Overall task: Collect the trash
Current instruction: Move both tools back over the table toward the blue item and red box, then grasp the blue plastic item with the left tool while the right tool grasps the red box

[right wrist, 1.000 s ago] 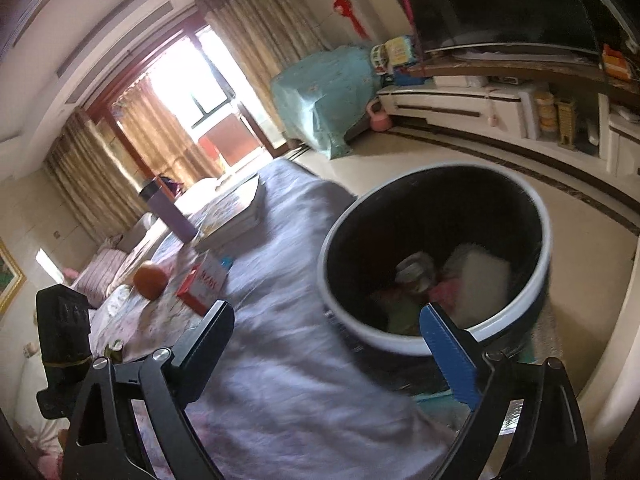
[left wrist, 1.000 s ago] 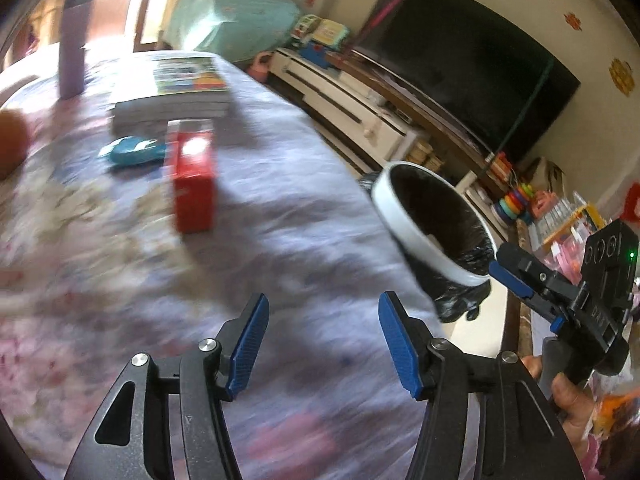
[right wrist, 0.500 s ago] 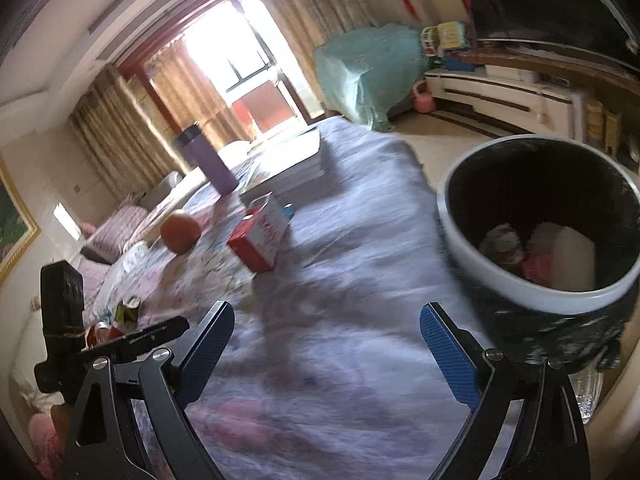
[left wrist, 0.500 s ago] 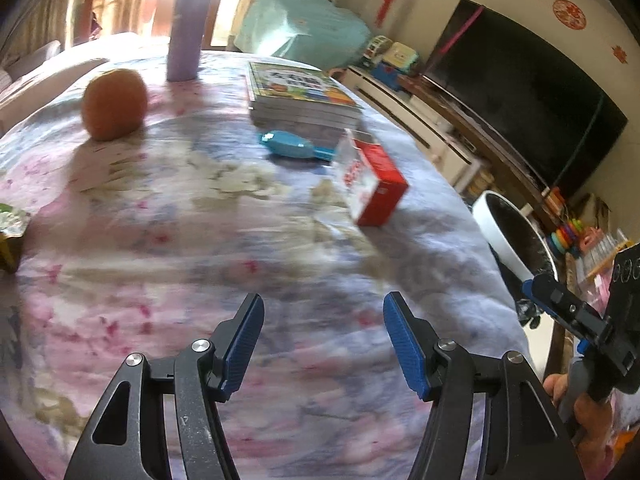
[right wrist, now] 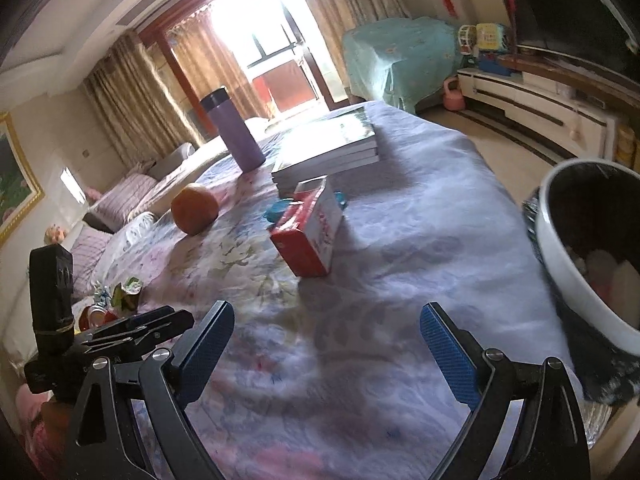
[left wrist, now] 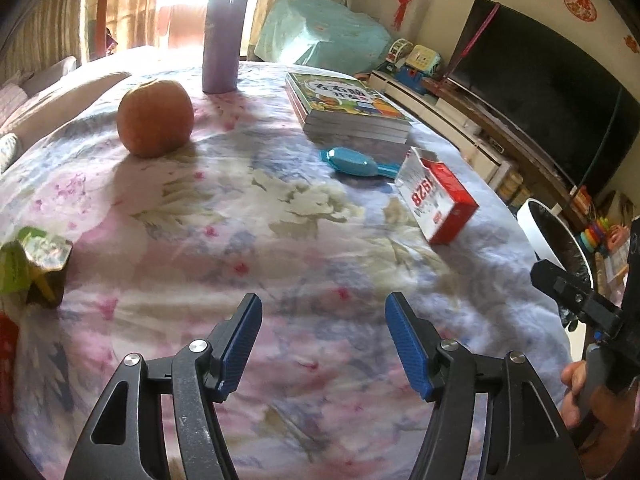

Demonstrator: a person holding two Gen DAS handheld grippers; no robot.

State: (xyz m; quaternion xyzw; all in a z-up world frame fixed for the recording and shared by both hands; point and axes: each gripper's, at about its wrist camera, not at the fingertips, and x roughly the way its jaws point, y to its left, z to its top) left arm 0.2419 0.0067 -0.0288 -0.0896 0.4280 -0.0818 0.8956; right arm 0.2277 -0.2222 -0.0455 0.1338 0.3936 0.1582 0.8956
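My left gripper (left wrist: 323, 314) is open and empty above the floral tablecloth (left wrist: 248, 216). My right gripper (right wrist: 326, 334) is open and empty, also over the cloth (right wrist: 400, 248). A crumpled green carton (left wrist: 34, 270) lies at the left table edge; it shows small in the right wrist view (right wrist: 127, 298) beside a red can (right wrist: 94, 316). A red and white box (left wrist: 438, 202) lies on the right of the table, also in the right wrist view (right wrist: 310, 226). The white-rimmed bin with a black liner (right wrist: 588, 264) stands off the table's right side and holds several scraps; its rim shows in the left wrist view (left wrist: 538, 232).
An orange (left wrist: 155, 118), a purple flask (left wrist: 222, 38), a stack of books (left wrist: 348, 108) and a blue object (left wrist: 356, 162) sit on the far half of the table. A TV (left wrist: 552, 96) on a low cabinet stands to the right.
Both grippers have swung left, away from the bin and toward the table. The bin has slid to the right edge of both views; the green carton has come into view.
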